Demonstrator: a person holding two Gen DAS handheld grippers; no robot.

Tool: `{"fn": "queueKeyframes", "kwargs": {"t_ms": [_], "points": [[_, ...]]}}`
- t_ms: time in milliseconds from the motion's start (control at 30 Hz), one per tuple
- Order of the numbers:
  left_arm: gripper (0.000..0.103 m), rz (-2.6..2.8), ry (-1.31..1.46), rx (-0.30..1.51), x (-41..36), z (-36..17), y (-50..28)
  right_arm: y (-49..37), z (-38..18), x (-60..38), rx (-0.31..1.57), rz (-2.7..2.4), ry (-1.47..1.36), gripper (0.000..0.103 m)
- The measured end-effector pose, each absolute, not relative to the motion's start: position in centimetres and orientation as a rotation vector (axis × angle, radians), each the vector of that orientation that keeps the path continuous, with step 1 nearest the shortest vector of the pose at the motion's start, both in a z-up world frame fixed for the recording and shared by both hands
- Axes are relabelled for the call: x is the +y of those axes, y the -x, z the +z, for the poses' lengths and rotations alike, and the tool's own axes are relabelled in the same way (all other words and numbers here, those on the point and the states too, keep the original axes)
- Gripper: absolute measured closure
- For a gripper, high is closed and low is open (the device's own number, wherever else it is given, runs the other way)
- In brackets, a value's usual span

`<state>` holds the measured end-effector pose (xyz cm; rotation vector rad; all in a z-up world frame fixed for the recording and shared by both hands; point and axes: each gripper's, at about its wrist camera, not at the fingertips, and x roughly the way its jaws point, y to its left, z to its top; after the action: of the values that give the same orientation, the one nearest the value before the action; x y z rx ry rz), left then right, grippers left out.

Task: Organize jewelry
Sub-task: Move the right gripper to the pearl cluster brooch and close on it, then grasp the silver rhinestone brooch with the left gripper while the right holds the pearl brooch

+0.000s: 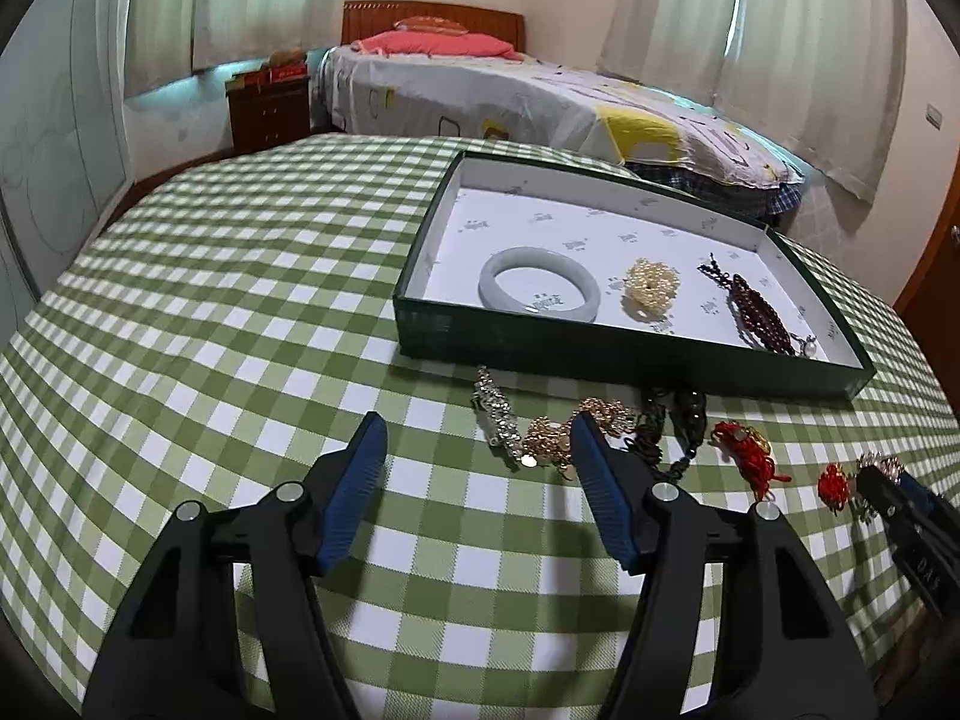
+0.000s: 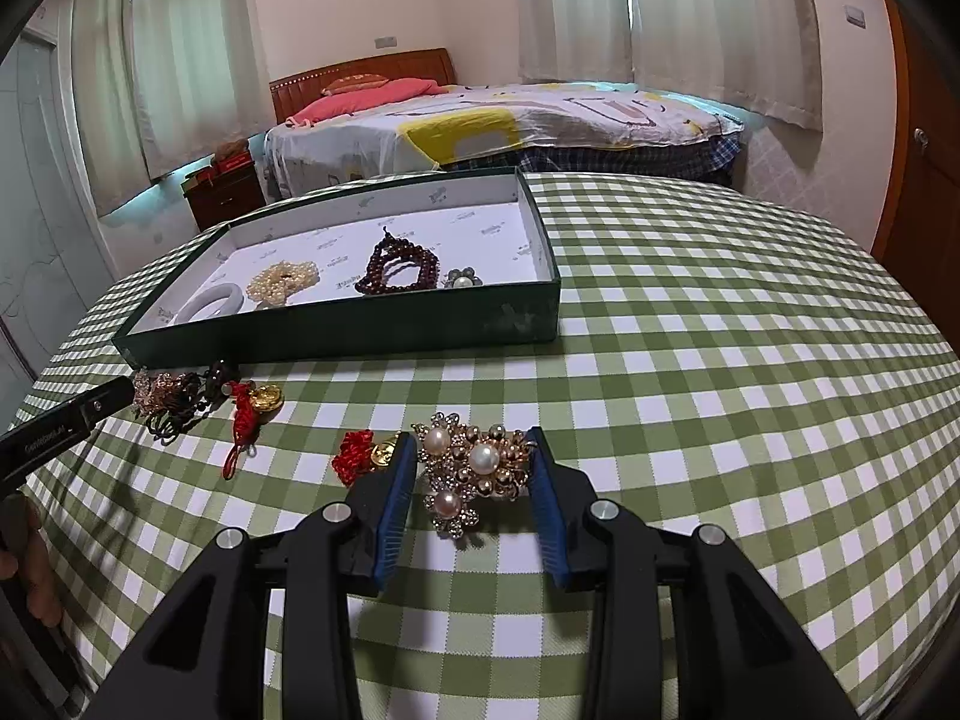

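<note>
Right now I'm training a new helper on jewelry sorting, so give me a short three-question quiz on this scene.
1. True or false: the pale jade bangle lies inside the dark green shallow box.
2. Which piece sits between the right tool's fingers? A) red knotted charm B) gold pearl brooch C) dark red bead bracelet
3. Fill in: the left tool has ____ between its fingers.

Key:
1. True
2. B, the gold pearl brooch
3. Nothing. It hangs open above the green checked tablecloth, with the gold chain bracelet just beyond its right finger.

Bare tablecloth [image 1: 210,312] left (box [image 1: 600,354] right)
</note>
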<state>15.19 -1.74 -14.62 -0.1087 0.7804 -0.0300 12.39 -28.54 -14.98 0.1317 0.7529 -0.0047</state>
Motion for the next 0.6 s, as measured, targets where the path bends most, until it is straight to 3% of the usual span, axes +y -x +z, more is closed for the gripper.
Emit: {"fn": "queueKeyframes", "kwargs": {"t_ms": [67,367,467,600], "points": [[0.049,-0.035,0.113,0.801,-1.7,-14.8,-15.5,-12.5,-15.0,-28.4,0.753,-0.001,-0.132,0.066],[0.050,-0.019,0.100,0.812,-1.7,-14.3,-16.6,-12.7,-15.0,-28.2,0.758,0.007,-0.131,0.066],[0.059,-0.013,0.090,0.844,-1.5,-14.7,-17.2,-12.7,-15.0,-28.2,0.759,0.008,-0.130,0.066],[0.062,-0.024,0.073,0.859,-1.6,-15.1,-17.2,-12.7,-15.0,-28.2,0.758,0.008,-0.131,0.066]]}}
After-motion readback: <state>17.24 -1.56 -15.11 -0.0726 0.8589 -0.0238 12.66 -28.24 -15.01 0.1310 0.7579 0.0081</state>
